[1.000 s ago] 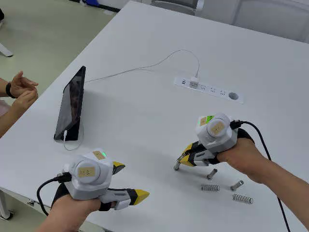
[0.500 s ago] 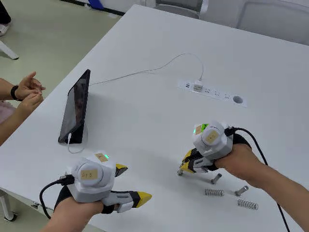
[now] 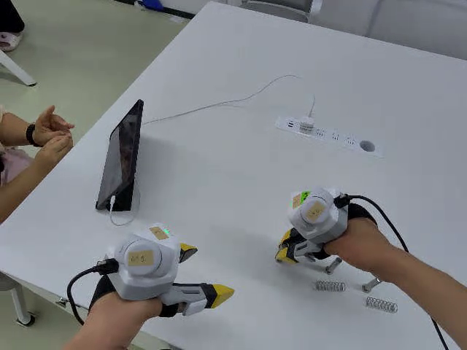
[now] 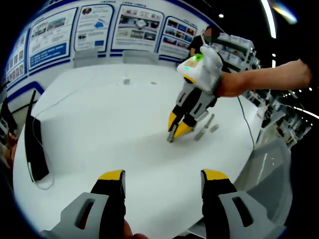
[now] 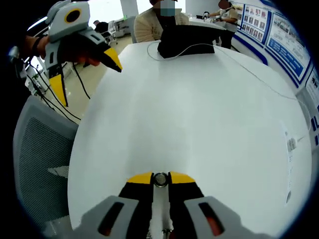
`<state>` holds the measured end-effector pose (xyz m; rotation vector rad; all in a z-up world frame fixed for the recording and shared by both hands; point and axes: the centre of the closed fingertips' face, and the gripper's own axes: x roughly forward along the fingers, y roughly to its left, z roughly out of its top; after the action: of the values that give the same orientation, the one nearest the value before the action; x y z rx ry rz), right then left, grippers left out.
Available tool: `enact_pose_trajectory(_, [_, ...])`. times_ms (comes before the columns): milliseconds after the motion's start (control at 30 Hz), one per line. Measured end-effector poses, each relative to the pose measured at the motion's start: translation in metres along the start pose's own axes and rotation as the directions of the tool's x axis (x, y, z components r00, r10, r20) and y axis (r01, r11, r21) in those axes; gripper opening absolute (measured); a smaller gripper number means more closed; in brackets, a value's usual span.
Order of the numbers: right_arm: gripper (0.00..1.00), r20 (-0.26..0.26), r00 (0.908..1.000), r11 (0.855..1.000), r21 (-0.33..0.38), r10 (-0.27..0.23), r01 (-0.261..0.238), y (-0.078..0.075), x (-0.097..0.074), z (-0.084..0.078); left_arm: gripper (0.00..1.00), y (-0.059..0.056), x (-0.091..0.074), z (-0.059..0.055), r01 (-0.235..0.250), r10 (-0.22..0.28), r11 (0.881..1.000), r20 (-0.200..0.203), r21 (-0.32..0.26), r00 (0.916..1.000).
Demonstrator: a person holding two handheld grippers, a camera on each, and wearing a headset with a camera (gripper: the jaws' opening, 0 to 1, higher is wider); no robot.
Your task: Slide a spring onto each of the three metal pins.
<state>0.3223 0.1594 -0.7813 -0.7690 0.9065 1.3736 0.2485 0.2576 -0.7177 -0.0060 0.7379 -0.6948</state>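
My right gripper (image 3: 283,255) points down at the white table (image 3: 219,168), shut on a metal pin (image 5: 160,179) whose round head shows between the yellow jaw tips. In the left gripper view the held pin (image 4: 171,136) touches the table and looks ribbed; I cannot tell if a spring is on it. Two loose pins (image 3: 333,265) (image 3: 371,284) and two loose springs (image 3: 330,286) (image 3: 381,304) lie just right of that gripper. My left gripper (image 3: 204,273) hovers open at the near edge with nothing between its fingers (image 4: 112,179).
A tablet (image 3: 120,157) stands on edge at the left with a cable. A white power strip (image 3: 328,135) and its cord lie at the back. A person's hands (image 3: 47,135) rest beyond the left table edge. A mesh chair (image 5: 42,164) stands by the near edge.
The head camera has shifted, so everything sits a little lower and to the right. The right gripper has tipped steeper over the pin it holds. The left gripper stays open.
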Motion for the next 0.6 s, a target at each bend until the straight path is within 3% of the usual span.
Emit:
enact_pose_trajectory(167, [0.14,-0.009,1.0000,1.000,0.001,0.005,-0.005,0.000,0.002,-0.002,0.62,0.000,-0.001,-0.002,-0.003,0.003,1.000,-0.004,-0.002,1.0000])
enact_pose_trajectory(300, [0.19,-0.021,0.9997,1.000,0.013,0.015,-0.014,0.002,0.001,-0.007,0.62,0.000,-0.001,-0.001,-0.005,0.005,1.000,-0.003,-0.003,1.0000])
enact_pose_trajectory(600, [0.35,-0.016,0.9986,0.998,0.034,-0.050,0.051,0.000,-0.019,-0.018,0.62,-0.006,0.001,0.003,0.010,-0.010,1.000,-0.001,0.012,0.9999])
